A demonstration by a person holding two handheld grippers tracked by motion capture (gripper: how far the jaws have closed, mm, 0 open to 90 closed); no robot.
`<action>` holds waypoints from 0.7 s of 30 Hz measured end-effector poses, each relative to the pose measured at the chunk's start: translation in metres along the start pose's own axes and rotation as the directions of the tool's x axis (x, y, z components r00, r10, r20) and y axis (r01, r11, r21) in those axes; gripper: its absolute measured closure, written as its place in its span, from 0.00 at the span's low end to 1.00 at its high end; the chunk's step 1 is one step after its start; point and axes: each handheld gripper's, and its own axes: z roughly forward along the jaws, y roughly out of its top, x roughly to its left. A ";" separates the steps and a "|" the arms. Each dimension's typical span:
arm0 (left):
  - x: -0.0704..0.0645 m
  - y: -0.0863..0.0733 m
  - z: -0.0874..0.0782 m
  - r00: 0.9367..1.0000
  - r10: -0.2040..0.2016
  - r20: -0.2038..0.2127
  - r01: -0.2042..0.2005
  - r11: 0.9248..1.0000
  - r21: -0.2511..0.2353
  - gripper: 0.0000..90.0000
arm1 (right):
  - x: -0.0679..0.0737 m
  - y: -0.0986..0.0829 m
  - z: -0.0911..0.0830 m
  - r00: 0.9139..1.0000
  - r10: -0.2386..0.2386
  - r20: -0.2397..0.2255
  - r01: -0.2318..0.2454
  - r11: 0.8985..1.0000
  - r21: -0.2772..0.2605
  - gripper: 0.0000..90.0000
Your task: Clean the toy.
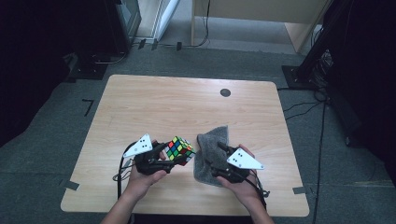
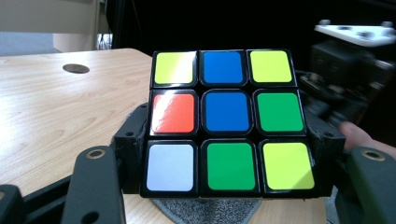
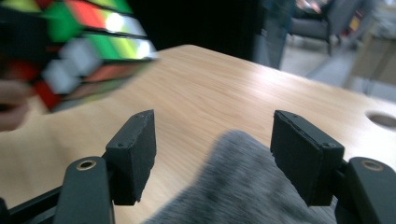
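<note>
Left tool (image 2: 224, 154) clamped around cube (image 2: 224, 121), off table.

Cube (image 2: 224, 122): glossy plastic, smooth coloured stickers. Cloth (image 1: 211, 154): grey, fuzzy, matt. Tabletop (image 1: 187, 107): pale wood-grain, smooth. Tongs (image 3: 215, 158): matt black plastic.

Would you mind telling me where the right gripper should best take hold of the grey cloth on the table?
Probably at the cloth's raised fold, which the right gripper's view shows humped up between the open fingers. Come from above with the right gripper, straddling that ridge; the flat parts lie flush on the table and offer nothing to pinch.
</note>
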 end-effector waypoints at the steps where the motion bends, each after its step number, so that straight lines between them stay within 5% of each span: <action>1: 0.000 0.000 0.000 1.000 -0.003 0.000 0.003 1.000 0.000 0.38 | 0.005 0.001 0.001 1.000 -0.017 -0.024 0.016 1.000 -0.004 0.35; 6: 0.002 0.002 0.000 0.999 -0.036 0.011 0.036 0.999 0.001 0.38 | 0.027 0.002 0.006 0.991 -0.088 -0.102 0.087 0.996 -0.018 0.32; 10: 0.000 0.002 0.002 0.999 -0.049 0.013 0.049 0.999 0.022 0.38 | 0.040 0.004 0.010 0.985 -0.147 -0.086 0.146 0.989 -0.027 0.26; 21: -0.004 0.005 0.009 0.993 -0.104 0.049 0.101 0.993 0.066 0.38 | 0.054 0.005 0.016 0.982 -0.184 -0.033 0.183 0.982 -0.040 0.23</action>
